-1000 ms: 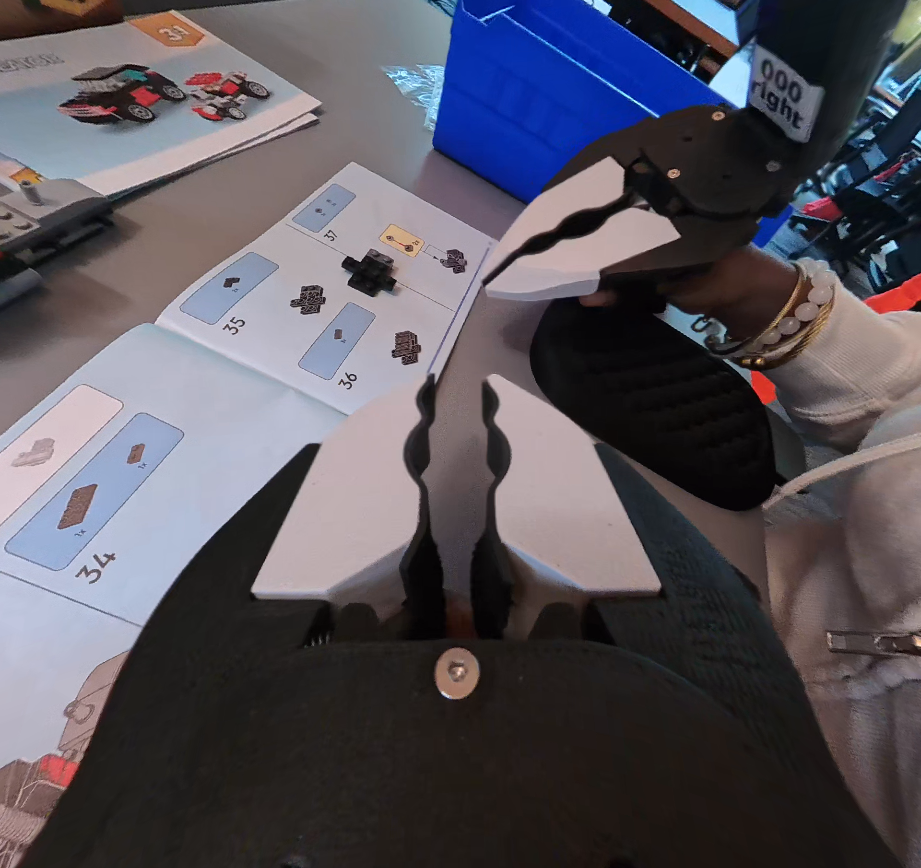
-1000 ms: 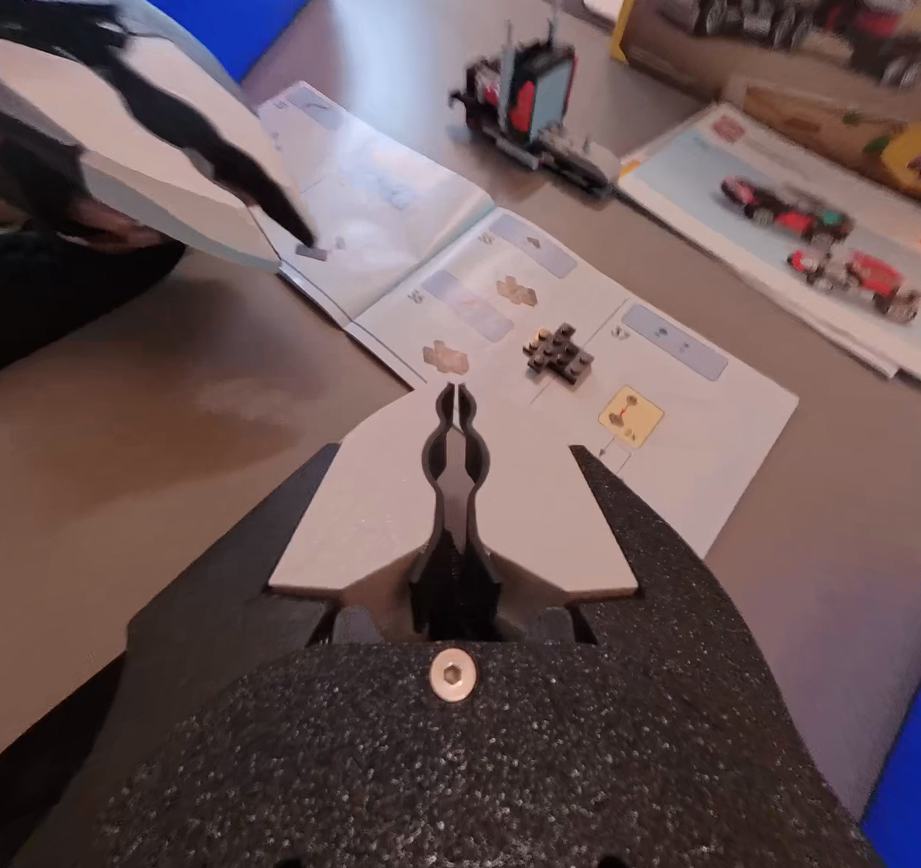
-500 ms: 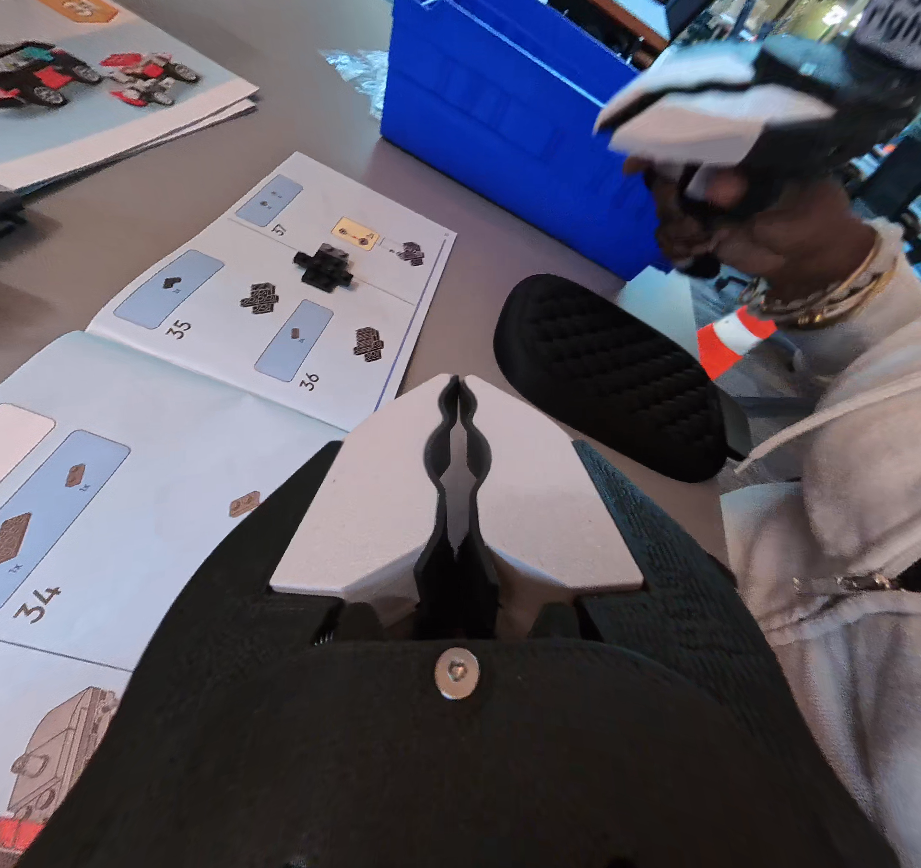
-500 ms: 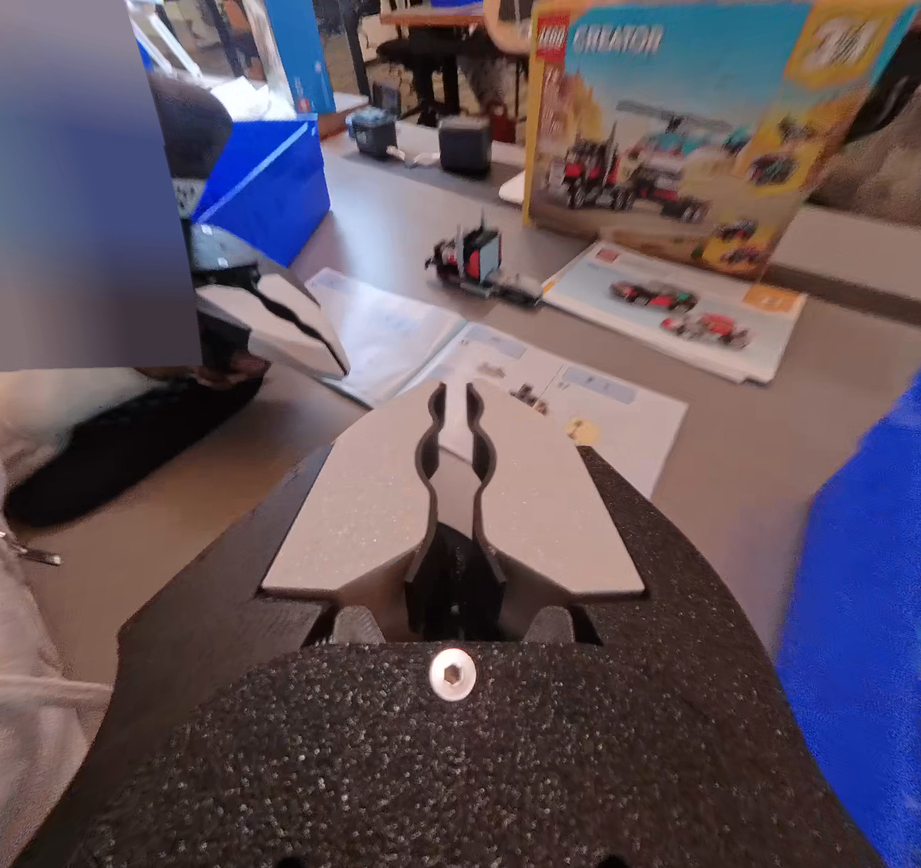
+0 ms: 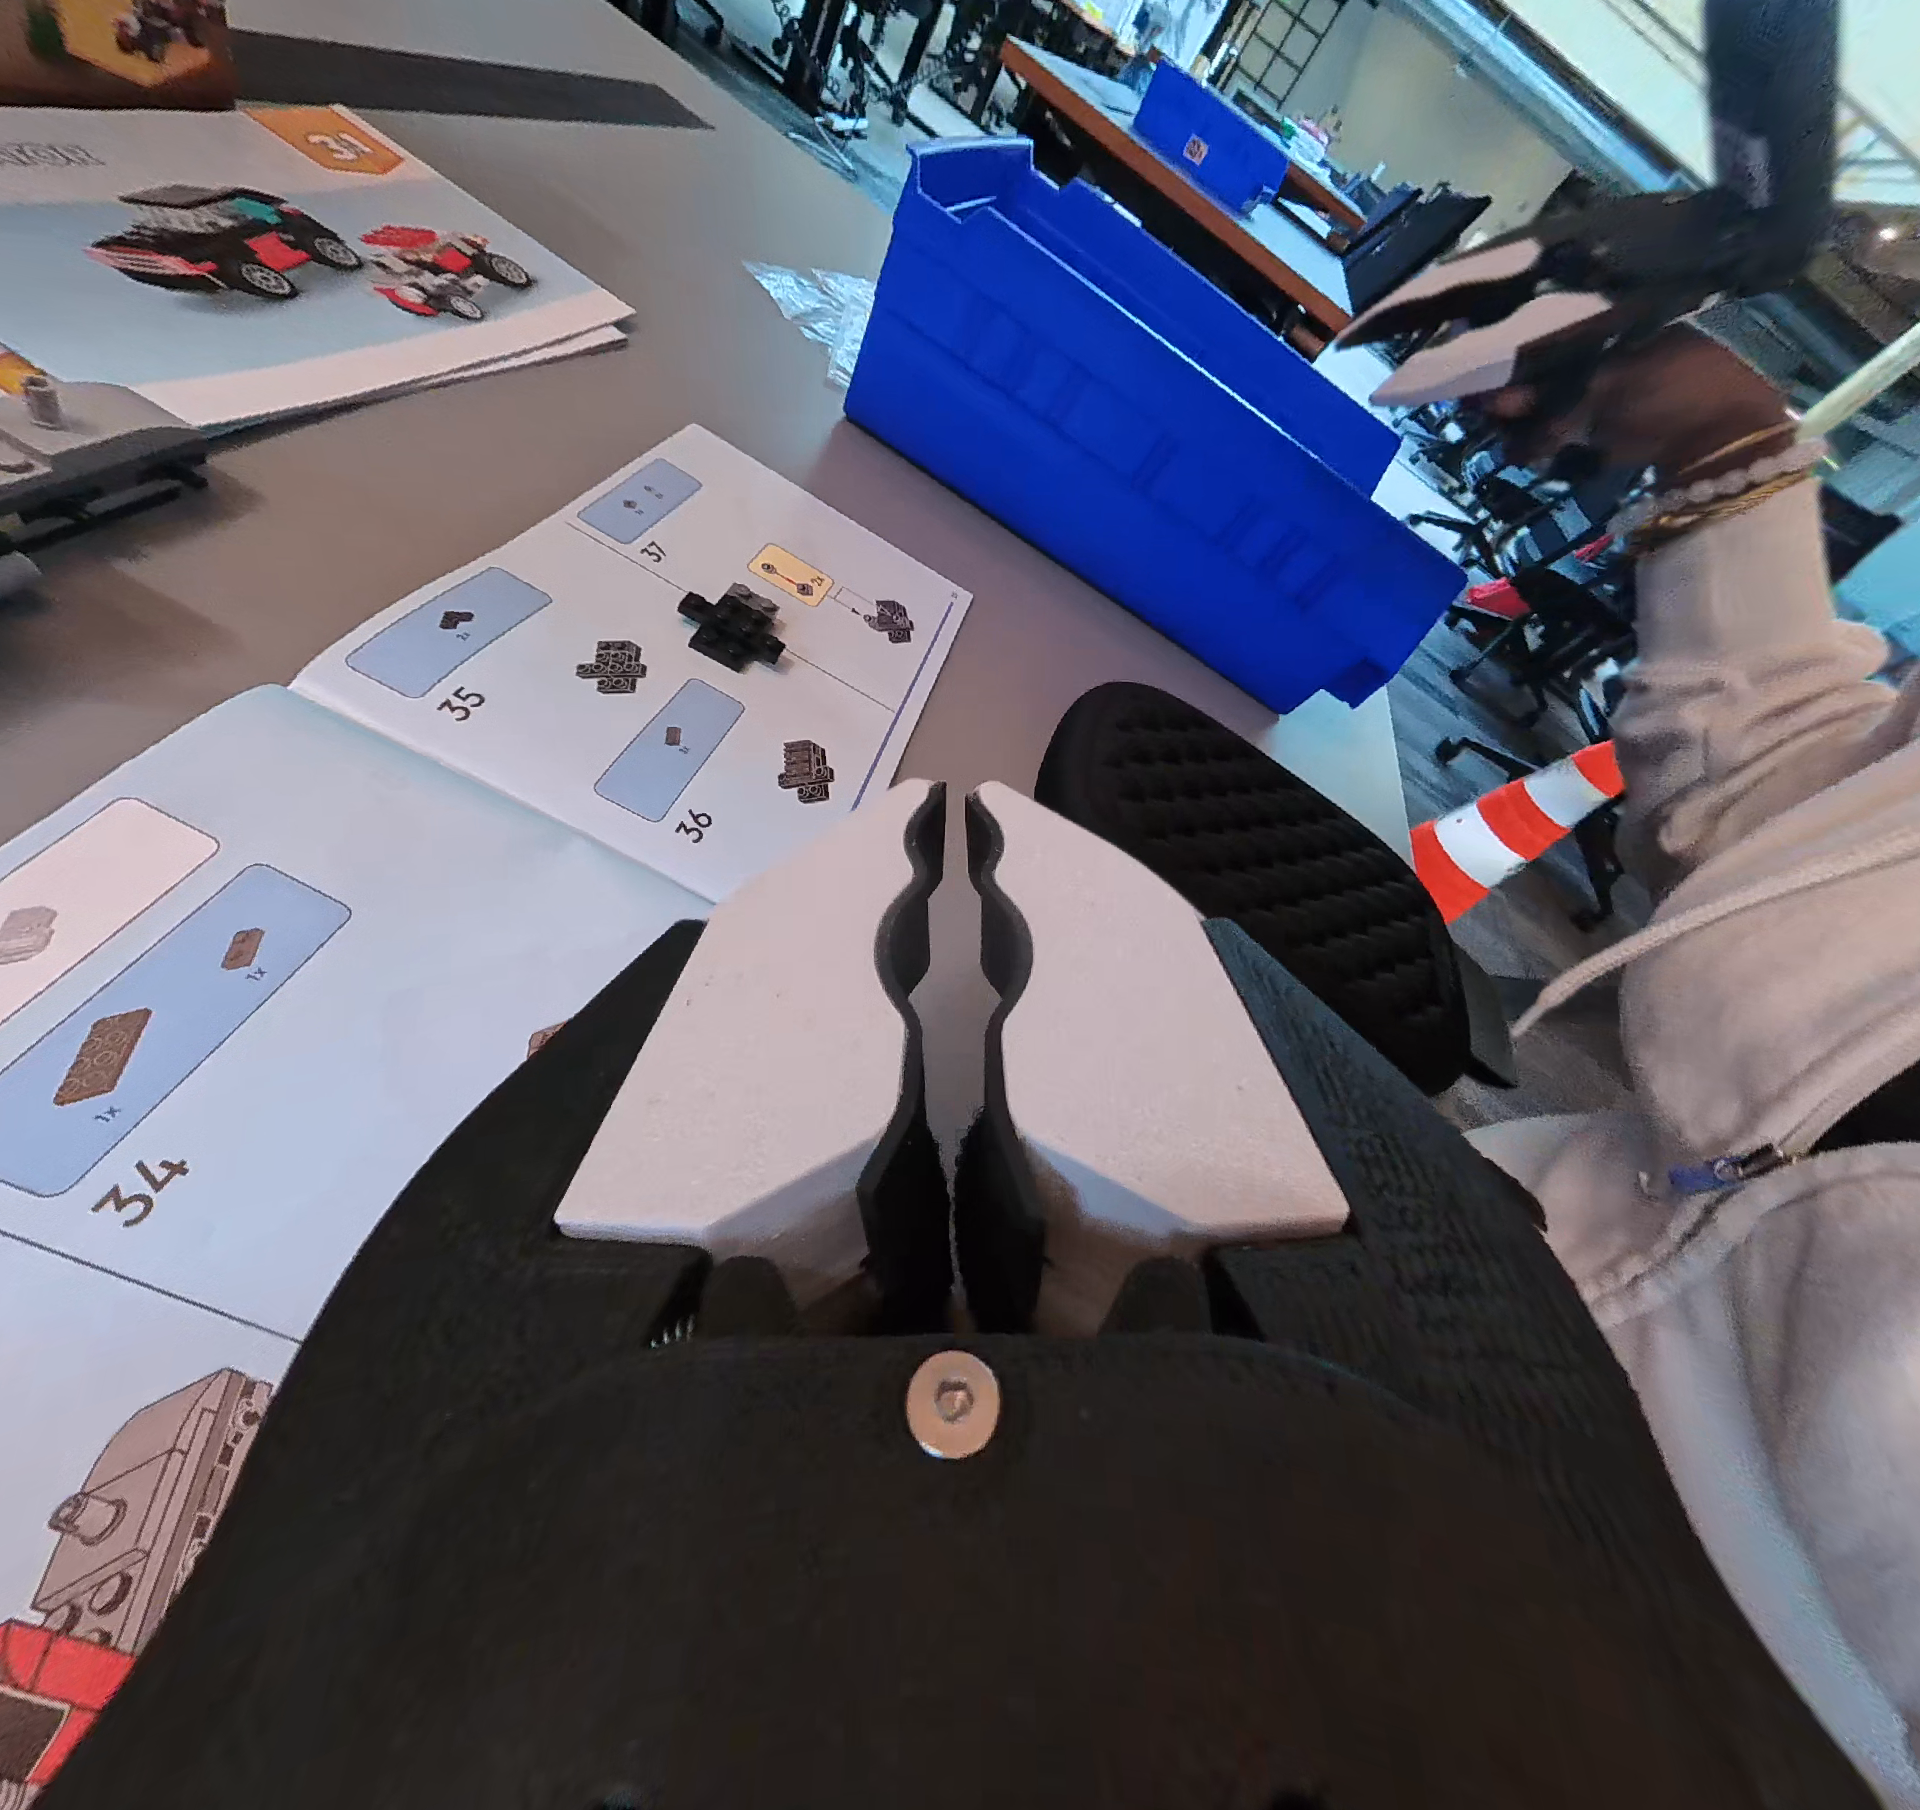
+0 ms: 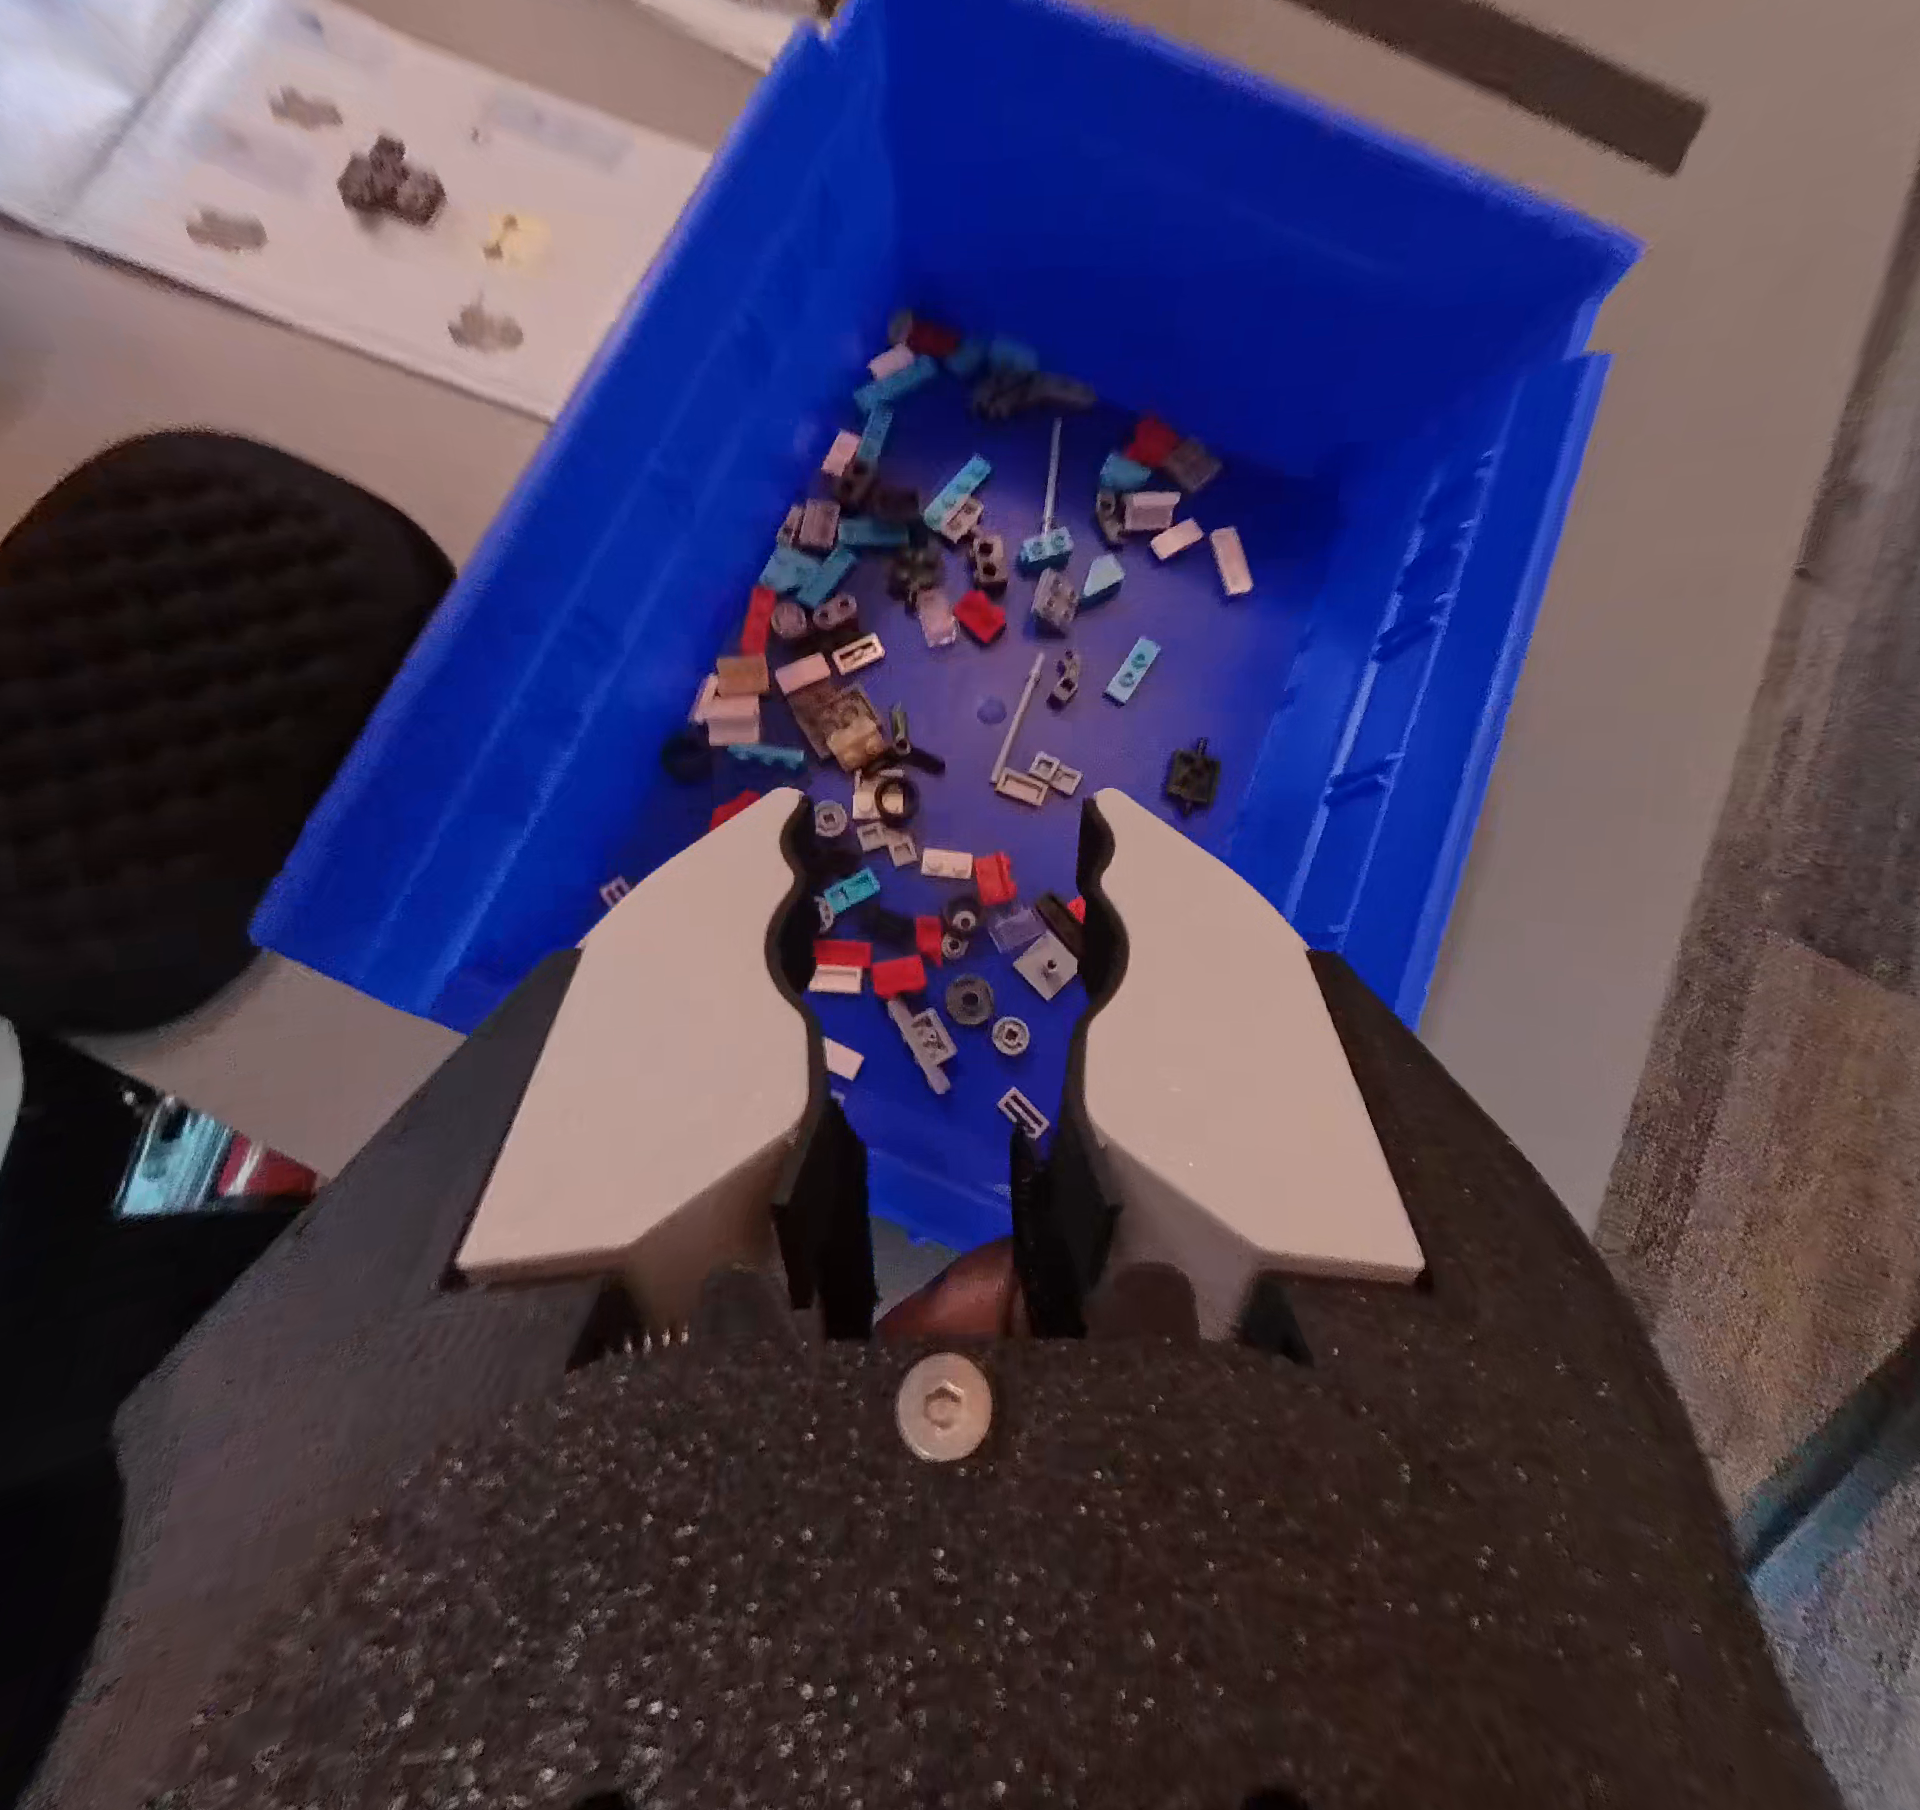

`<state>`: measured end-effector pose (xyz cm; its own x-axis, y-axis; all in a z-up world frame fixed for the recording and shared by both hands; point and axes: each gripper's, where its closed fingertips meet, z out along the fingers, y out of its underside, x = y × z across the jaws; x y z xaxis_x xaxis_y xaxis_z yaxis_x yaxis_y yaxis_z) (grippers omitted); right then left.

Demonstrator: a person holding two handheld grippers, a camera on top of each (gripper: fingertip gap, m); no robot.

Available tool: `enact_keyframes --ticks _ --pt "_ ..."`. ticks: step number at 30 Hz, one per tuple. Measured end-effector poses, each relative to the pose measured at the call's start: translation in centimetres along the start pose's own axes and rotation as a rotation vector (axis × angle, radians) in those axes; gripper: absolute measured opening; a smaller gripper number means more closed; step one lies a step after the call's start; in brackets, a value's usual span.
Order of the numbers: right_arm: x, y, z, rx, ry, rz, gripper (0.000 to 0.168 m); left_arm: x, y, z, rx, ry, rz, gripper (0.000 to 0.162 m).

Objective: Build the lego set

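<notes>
While the right gripper (image 6: 940, 804) hangs above the blue bin (image 6: 1226, 202) with its jaws spread wide and nothing between them, the left gripper (image 5: 954, 799) sits low over the grey table (image 5: 623, 202), its tips drawn almost together with only a thin slit left and nothing caught in it. The bin is the anchor here: its floor is strewn with loose lego pieces (image 6: 935, 638) in red, teal, grey and black, among them a few thin grey rods. Just beside the bin's long wall lies the open instruction booklet (image 5: 499, 784), and on the booklet page nearest the bin rests a small black lego assembly (image 5: 732, 622), studs up, well apart from both grippers. At the near end of the bin, touching the table edge, is a black padded armrest (image 5: 1257, 867). Beyond the booklet, farther from the bin, a second closed booklet (image 5: 312, 295) lies flat, with part of a grey lego build (image 5: 73, 451) beside it. In the left wrist view the right gripper (image 5: 1475, 337) shows blurred, raised over the bin's far end, held by a hand (image 5: 1652, 399) with bracelets and a pale sleeve
</notes>
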<state>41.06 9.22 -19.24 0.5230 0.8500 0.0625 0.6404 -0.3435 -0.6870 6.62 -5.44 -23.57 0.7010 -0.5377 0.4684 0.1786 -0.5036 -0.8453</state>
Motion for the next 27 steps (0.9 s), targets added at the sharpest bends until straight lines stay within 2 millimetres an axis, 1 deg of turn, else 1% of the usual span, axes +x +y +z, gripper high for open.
enact_keyframes --ticks 2,4,6,8,12,17,20,23,25,27 --pt "0.1 1.2 0.8 -0.043 -0.059 -0.019 0.047 0.1 0.0 -0.1 0.006 0.001 0.01 0.004" --pt "0.2 2.4 1.6 -0.103 -0.094 -0.084 0.046 0.2 0.0 0.0 0.002 0.006 0.017 0.004" --pt "-0.3 3.4 2.6 -0.156 -0.156 -0.145 0.047 0.4 0.0 -0.1 0.008 0.023 0.018 0.005" --pt "-0.7 3.9 3.7 -0.188 -0.2 -0.194 0.049 0.3 -0.2 -0.2 0.026 0.019 0.015 0.005" --pt "-1.9 3.7 5.7 -0.18 -0.25 -0.262 0.05 0.3 -0.3 -0.3 0.04 0.012 0.02 0.005" --pt "-3.1 3.3 6.7 -0.148 -0.289 -0.312 0.049 0.2 -0.5 -0.5 0.057 0.006 0.02 0.005" --pt "-2.5 3.3 6.8 -0.12 -0.253 -0.29 0.05 0.0 -0.5 -0.4 0.054 0.004 0.0 0.005" --pt "-1.6 3.0 7.1 -0.065 -0.213 -0.209 0.05 -0.1 0.1 0.0 0.003 -0.004 -0.003 0.005" --pt "-1.0 3.4 7.2 -0.064 -0.19 -0.176 0.05 -0.1 0.5 0.4 -0.036 -0.011 0.01 0.005" --pt "-1.1 3.8 7.1 -0.073 -0.194 -0.178 0.05 0.0 0.8 0.6 -0.061 -0.014 0.022 0.005"
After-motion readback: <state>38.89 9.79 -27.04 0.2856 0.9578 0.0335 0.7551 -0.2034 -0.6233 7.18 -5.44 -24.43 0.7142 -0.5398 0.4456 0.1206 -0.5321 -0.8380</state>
